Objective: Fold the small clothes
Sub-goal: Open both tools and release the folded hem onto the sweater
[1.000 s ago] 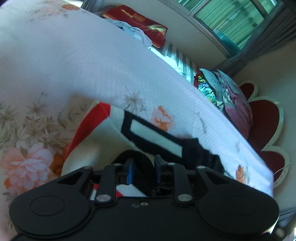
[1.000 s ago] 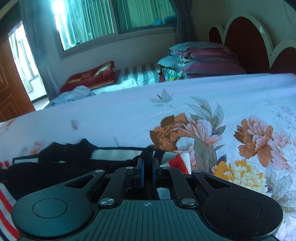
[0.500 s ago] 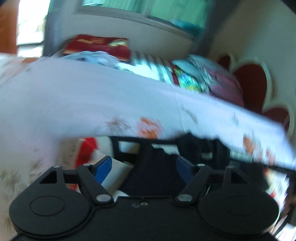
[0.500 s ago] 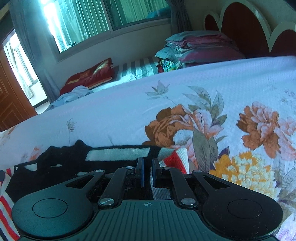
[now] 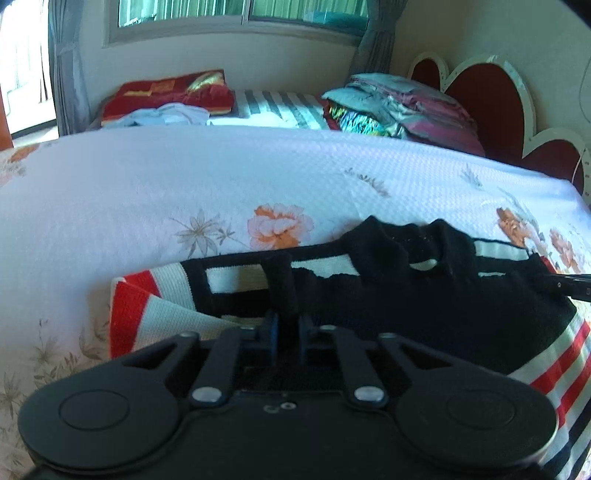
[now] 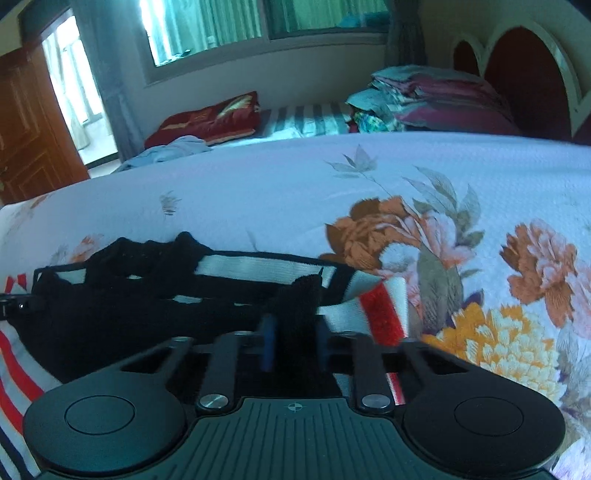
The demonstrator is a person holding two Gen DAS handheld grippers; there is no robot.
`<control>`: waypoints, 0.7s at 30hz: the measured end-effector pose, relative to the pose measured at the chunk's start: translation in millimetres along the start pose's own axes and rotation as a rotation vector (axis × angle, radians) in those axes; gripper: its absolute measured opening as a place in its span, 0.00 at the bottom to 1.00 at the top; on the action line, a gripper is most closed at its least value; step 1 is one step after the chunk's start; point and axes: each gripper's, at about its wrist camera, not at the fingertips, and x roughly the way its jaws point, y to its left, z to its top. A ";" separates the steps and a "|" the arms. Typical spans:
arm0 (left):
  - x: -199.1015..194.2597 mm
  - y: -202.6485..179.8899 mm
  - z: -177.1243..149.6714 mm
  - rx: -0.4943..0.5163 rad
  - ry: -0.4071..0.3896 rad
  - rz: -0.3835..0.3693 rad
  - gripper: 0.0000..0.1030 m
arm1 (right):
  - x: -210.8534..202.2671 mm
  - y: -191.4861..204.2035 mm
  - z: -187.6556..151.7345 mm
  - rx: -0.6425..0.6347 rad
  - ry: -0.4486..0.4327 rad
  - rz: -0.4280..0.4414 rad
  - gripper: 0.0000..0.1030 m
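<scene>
Left wrist view, left gripper (image 5: 287, 325) just clenched onto a black fold of the striped sweater (image 5: 424, 306) lying on the floral bedspread (image 5: 184, 184), right gripper (image 6: 293, 332) pinching its other black edge, seemingly a shoulder, folded bedding (image 6: 436, 99) well behind.

Daylight pours in from the window (image 5: 240, 14) at twelve o'clock in the left wrist view, and the white bedspread (image 5: 184, 177) beneath it glares almost to blankness. The doorway (image 5: 22, 66) at ten o'clock is blown out completely. The right wrist view is dimmer and cooler, with a blue-green cast, and its window (image 6: 207, 29) at eleven o'clock is overexposed too. Both pictures bow strongly at the edges (the bed's far rim curves like a dome), with dark corners. The black knit garment (image 5: 424, 306) loses nearly all detail in shadow. The red stripe near the right view's centre is smeared.
</scene>
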 end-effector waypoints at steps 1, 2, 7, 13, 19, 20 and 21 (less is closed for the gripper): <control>-3.7 0.2 -1.2 -0.002 -0.021 0.004 0.05 | -0.9 3.1 0.4 -0.012 -0.008 0.002 0.07; -7.3 1.0 -1.6 -0.010 -0.045 0.011 0.05 | -2.2 5.9 1.2 -0.027 -0.023 0.002 0.07; -16.6 13.9 5.2 -0.086 -0.128 0.070 0.04 | -6.5 4.4 17.8 -0.005 -0.124 -0.041 0.07; 4.1 18.5 -6.7 -0.079 -0.092 0.150 0.07 | 32.4 -6.2 12.6 0.015 -0.020 -0.106 0.07; -9.0 14.5 -2.8 -0.070 -0.102 0.151 0.40 | 11.5 -5.9 15.9 0.024 -0.055 -0.090 0.46; -16.2 14.5 -3.9 -0.084 -0.121 0.153 0.61 | 3.3 -3.9 15.3 0.023 -0.077 -0.085 0.52; -25.3 13.6 -5.2 -0.098 -0.149 0.160 0.73 | -4.8 0.0 14.5 0.010 -0.096 -0.081 0.55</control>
